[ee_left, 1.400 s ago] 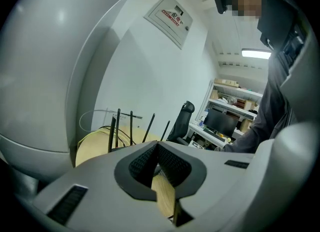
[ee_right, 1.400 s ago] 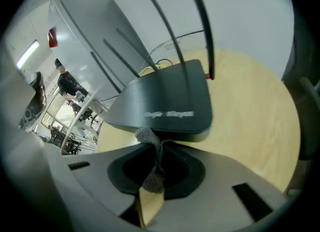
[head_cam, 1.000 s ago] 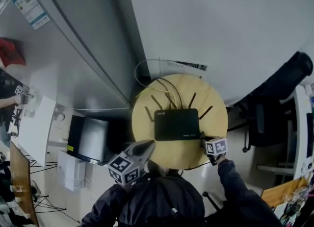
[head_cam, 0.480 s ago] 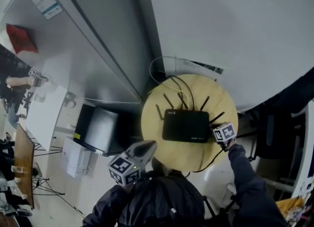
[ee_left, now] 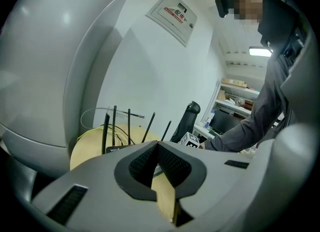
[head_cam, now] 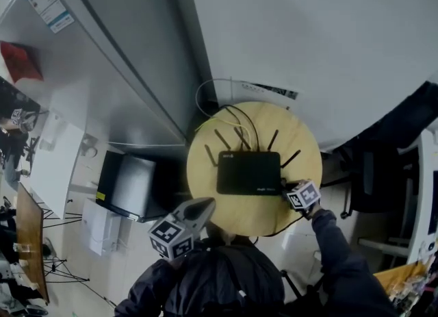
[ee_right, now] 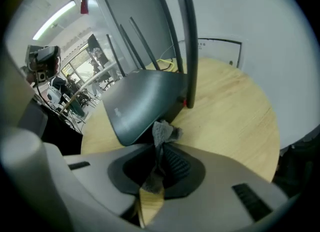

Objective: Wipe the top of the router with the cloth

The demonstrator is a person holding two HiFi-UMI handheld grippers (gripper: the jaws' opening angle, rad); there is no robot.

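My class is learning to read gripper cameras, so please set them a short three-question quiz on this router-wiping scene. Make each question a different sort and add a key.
1. Fill in: the right gripper is shut on a grey ____.
2. True or false: the left gripper is pressing on the router.
3. Where is the free end of the gripped thing? A: on the middle of the router's top. B: at the router's corner, by an antenna. C: on the floor.
Key: 1 cloth. 2 false; its jaws are shut on nothing, away from the router. 3 B.
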